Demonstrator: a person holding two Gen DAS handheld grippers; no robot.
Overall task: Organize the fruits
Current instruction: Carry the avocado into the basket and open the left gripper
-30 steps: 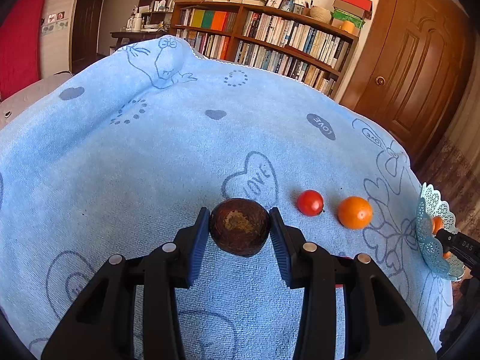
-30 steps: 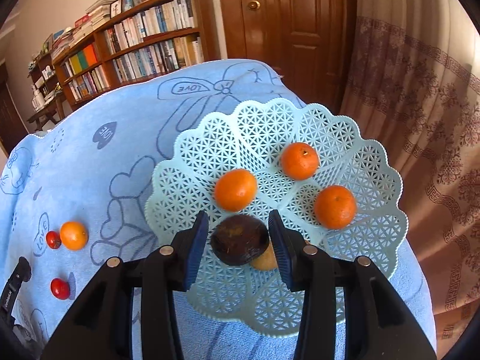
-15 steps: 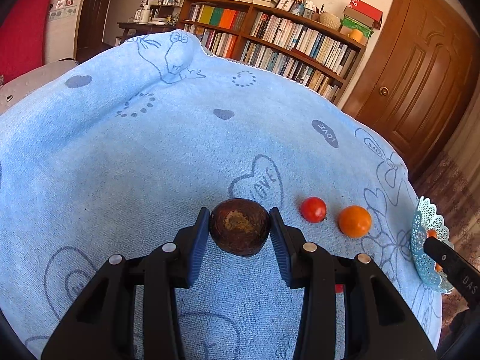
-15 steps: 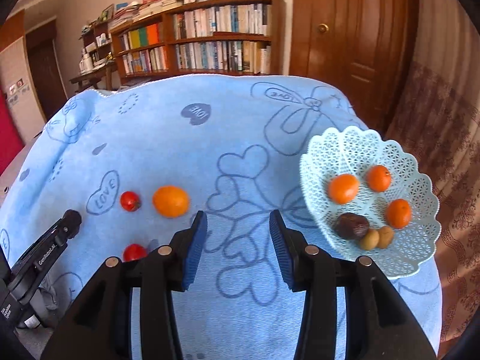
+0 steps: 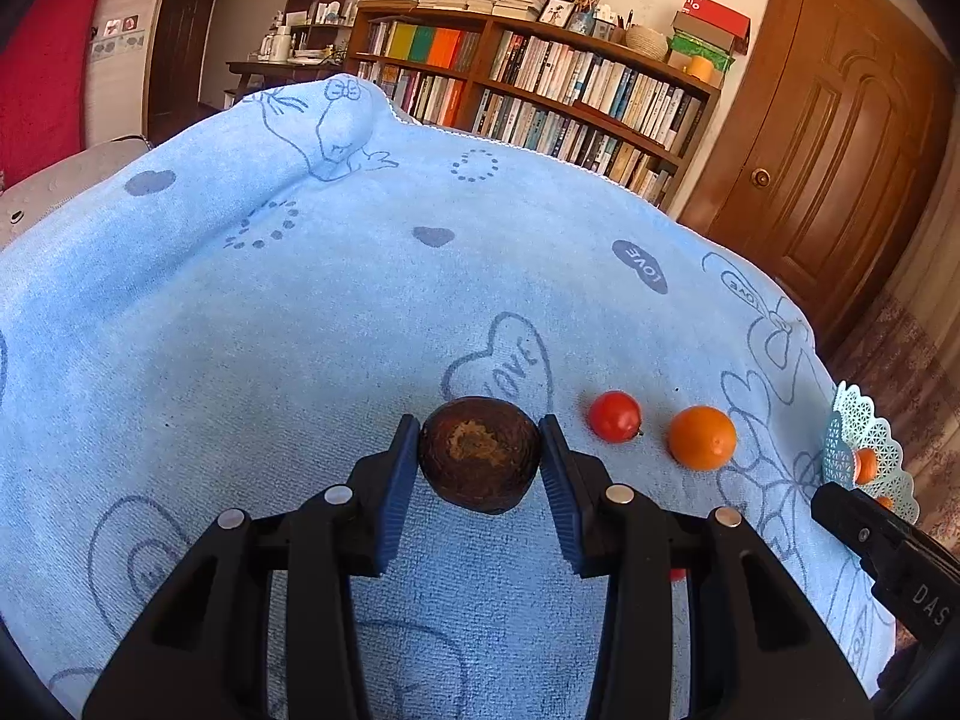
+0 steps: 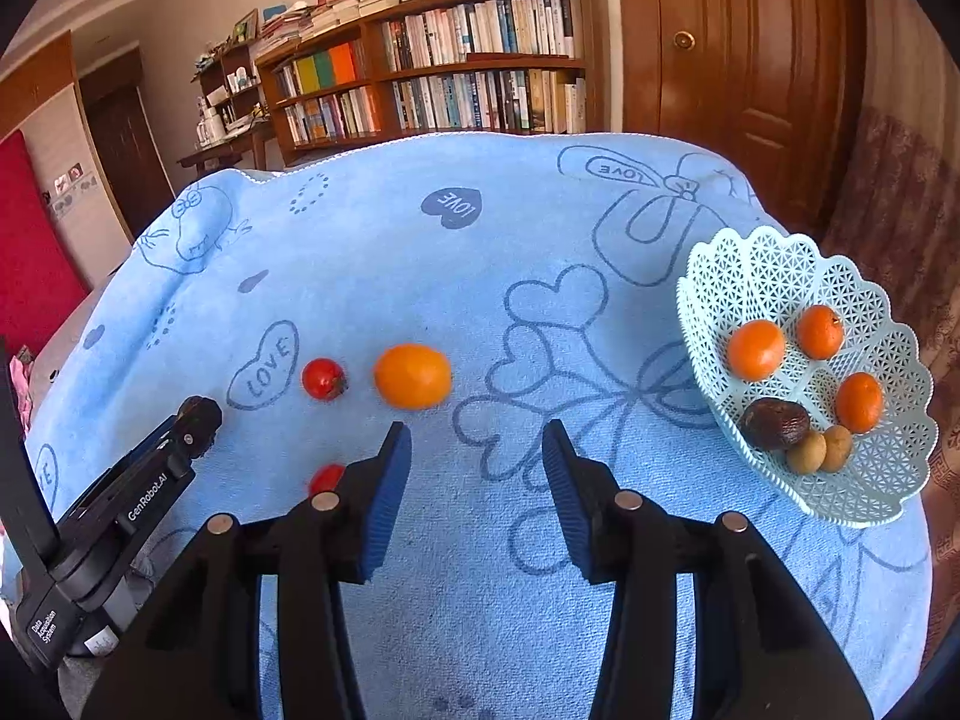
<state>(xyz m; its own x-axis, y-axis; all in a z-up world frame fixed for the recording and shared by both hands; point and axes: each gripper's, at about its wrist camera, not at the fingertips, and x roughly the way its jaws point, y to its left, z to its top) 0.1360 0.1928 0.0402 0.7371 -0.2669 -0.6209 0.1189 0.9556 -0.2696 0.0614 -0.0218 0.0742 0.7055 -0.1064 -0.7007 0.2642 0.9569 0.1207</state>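
My left gripper (image 5: 479,459) is shut on a dark brown fruit (image 5: 478,453) and holds it just above the blue towel (image 5: 300,312). To its right lie a red tomato (image 5: 614,416) and an orange (image 5: 702,437). My right gripper (image 6: 477,483) stands open with nothing between its fingers, hovering over the towel near the orange (image 6: 412,375) and the tomato (image 6: 323,378). A second tomato (image 6: 326,478) peeks out beside its left finger. At the right, the pale blue lattice basket (image 6: 774,276) holds three oranges, a dark brown fruit (image 6: 774,423) and two small tan fruits.
The left gripper's body (image 6: 120,510) reaches in at the lower left of the right wrist view. The towel drops off past the basket on the right. A bookshelf (image 5: 540,90) and a wooden door (image 5: 840,150) stand behind the table.
My right gripper has let go of a dark brown fruit in the basket and swung left, away from the basket toward the loose orange. The left gripper keeps its fruit, barely moving.
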